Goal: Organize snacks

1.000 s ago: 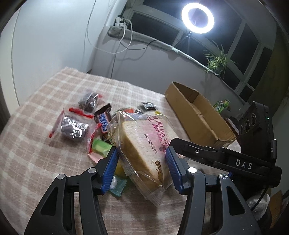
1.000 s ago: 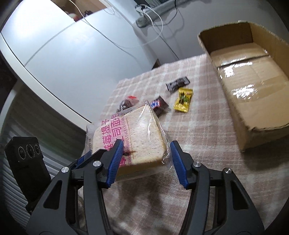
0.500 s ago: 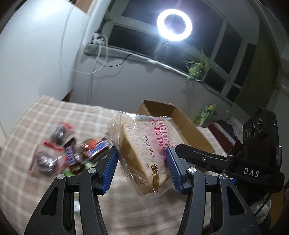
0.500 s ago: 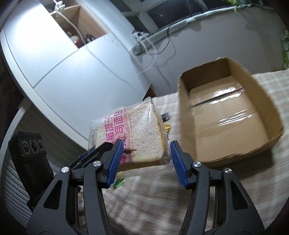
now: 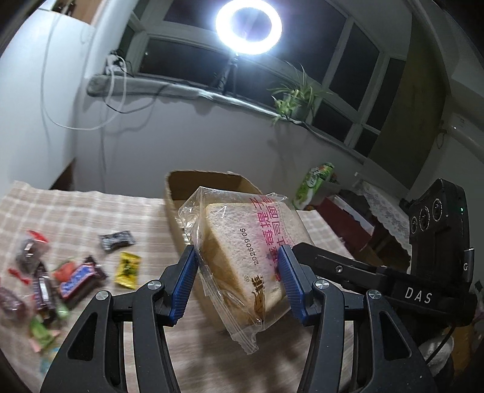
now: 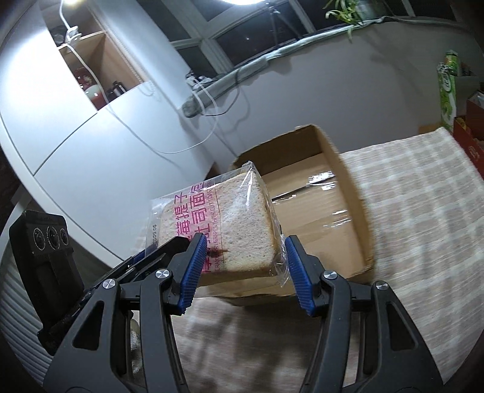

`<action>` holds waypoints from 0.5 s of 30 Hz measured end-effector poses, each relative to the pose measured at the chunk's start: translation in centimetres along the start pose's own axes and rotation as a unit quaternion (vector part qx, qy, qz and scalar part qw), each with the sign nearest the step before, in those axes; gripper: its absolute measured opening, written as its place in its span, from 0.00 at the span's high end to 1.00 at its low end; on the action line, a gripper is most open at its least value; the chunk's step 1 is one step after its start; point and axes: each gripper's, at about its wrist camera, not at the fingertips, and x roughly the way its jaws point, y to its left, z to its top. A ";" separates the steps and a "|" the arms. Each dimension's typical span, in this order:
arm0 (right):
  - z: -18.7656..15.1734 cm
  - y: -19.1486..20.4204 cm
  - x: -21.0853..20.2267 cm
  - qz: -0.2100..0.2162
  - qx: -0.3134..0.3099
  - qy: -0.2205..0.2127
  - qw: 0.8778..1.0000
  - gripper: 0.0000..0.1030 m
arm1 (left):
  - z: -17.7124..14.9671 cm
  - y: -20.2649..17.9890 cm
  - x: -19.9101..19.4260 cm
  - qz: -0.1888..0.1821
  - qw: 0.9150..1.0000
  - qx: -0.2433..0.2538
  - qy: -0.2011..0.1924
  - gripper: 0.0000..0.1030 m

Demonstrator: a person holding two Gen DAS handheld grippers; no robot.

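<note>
A bagged slice of toast bread [image 5: 242,257] with pink print is held in the air between both grippers. My left gripper [image 5: 239,284] is shut on its lower part. My right gripper [image 6: 242,269] is shut on it from the other side, where the bread [image 6: 230,232] shows again. The open cardboard box [image 6: 341,211] lies right behind the bread; its near wall [image 5: 175,217] shows in the left wrist view. Loose snacks lie on the checked tablecloth at left: a Snickers bar [image 5: 78,281], a yellow candy [image 5: 128,270] and a dark wrapper [image 5: 116,240].
The checked tablecloth [image 6: 423,211] covers the table. A ring light [image 5: 248,28] and a plant [image 5: 293,99] stand at the window sill. A green can [image 5: 314,184] and red boxes are beyond the table on the right. Cables hang on the white wall.
Both grippers have lifted the bagged bread off the snack pile and carried it right, up to the cardboard box. The snacks now lie farther left.
</note>
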 end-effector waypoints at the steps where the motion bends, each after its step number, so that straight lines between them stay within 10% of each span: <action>1: 0.1 -0.5 0.0 -0.002 0.003 0.001 1.000 0.45 | 0.0 -0.1 0.4 -0.002 1.000 0.000 0.003 0.48; 15: 0.6 -4.0 0.7 -0.055 0.005 -0.001 0.998 0.45 | 0.2 -2.0 5.0 -0.009 0.999 0.004 0.043 0.48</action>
